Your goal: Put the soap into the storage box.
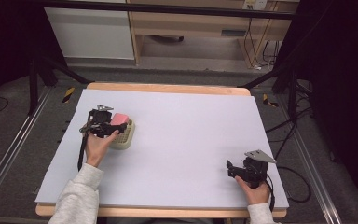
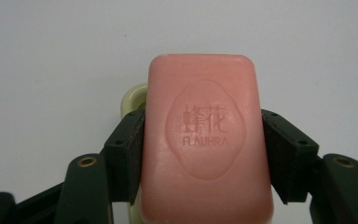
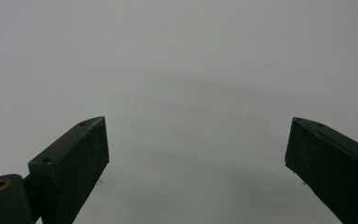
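Note:
A pink bar of soap point(image 2: 205, 140) with a stamped oval logo sits between the two black jaws of my left gripper point(image 2: 203, 154), which press on both its long sides. In the high view the soap point(image 1: 119, 119) is over a pale yellow-green soap dish point(image 1: 125, 136) on the left of the table, with my left gripper point(image 1: 106, 125) shut on it. A sliver of the dish point(image 2: 131, 98) peeks out behind the soap. My right gripper point(image 1: 230, 168) rests near the front right of the table, jaws wide apart point(image 3: 196, 163) over bare surface.
The white tabletop point(image 1: 186, 130) has a wooden rim. Black frame legs and cables stand on the floor at both sides, and a wooden cabinet point(image 1: 191, 28) stands behind the table.

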Available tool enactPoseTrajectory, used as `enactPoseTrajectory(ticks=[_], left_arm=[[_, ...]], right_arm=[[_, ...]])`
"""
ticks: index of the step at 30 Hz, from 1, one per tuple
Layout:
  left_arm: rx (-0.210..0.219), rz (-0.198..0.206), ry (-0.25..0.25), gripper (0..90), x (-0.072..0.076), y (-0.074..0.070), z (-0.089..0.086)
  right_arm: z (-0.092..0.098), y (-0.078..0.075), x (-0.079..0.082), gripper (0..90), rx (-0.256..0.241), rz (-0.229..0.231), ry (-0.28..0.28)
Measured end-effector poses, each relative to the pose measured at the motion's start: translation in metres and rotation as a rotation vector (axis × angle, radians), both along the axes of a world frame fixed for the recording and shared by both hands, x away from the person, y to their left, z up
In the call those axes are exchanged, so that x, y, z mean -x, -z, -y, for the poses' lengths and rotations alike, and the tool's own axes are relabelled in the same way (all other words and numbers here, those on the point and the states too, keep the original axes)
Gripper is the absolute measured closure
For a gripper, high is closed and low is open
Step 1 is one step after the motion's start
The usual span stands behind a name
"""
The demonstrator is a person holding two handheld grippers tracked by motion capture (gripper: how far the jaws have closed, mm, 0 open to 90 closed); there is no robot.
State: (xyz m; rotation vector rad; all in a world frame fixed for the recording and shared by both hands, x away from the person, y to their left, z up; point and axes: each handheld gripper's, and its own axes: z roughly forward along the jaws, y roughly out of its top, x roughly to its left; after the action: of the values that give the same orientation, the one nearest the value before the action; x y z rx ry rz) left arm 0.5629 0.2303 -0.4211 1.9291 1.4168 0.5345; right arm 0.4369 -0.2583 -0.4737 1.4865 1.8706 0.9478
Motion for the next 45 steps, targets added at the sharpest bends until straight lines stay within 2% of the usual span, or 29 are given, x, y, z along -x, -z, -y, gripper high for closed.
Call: enactPoseTrajectory(ticks=[27, 45], left_arm=[[-0.059, -0.058, -0.012, 37.5, -0.005, 0.023, 0.007], [-0.068, -0.076, -0.016, 37.3, -0.007, 0.029, 0.009]], right_arm=[[0.0, -0.001, 0.001, 6.4, -0.004, 0.0, -0.001], [0.0, -0.001, 0.0, 6.2, -0.002, -0.002, -0.002]])
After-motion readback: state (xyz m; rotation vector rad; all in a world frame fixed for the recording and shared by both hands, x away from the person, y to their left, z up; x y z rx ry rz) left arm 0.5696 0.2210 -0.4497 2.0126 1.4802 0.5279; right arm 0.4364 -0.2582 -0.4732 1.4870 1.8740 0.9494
